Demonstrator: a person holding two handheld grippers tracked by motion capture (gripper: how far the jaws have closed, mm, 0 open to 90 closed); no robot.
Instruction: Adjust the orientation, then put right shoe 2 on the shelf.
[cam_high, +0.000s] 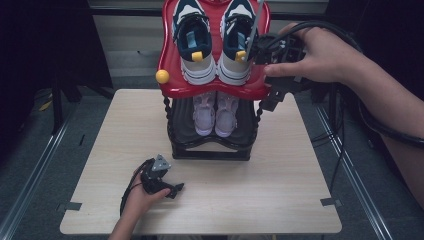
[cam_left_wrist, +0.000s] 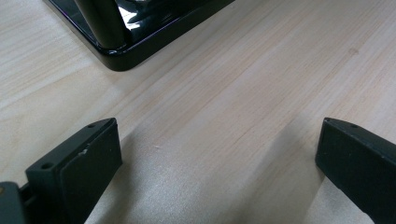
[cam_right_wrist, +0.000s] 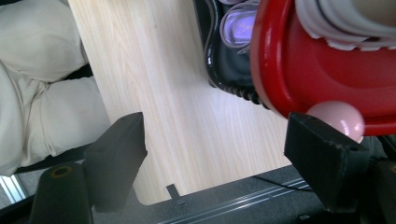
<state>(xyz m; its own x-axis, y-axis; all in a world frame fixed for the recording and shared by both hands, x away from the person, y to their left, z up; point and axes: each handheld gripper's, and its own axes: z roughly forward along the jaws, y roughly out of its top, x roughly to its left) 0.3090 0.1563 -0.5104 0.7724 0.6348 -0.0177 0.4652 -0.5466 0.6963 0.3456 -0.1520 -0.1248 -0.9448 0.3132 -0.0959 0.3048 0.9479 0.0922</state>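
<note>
My right gripper (cam_high: 267, 75) is up at the right-hand edge of the red tray (cam_high: 175, 87), jaws spread wide with nothing between them. In the right gripper view one pad sits just beside the pink ball knob (cam_right_wrist: 337, 119) at the tray's corner, near it, though I can't tell if it touches. The navy-and-white sneaker (cam_high: 239, 42) on the right of that tray is what I'm going for, I reckon: it lies just to the left of my gripper, long axis running away from me, heel and yellow tab toward me. So the coming move is a short sideways reach. My right hand is far the nearer one.

Its twin (cam_high: 194, 42) sits alongside it. Below, on the black lower shelf (cam_high: 210, 145), stands a pale lilac pair (cam_high: 215, 114).

My left gripper (cam_high: 162, 182) rests low on the surface (cam_high: 280, 190), jaws wide apart and empty, the rack's black base corner (cam_left_wrist: 116, 58) just ahead. No brand or writing is legible on the shoes.
</note>
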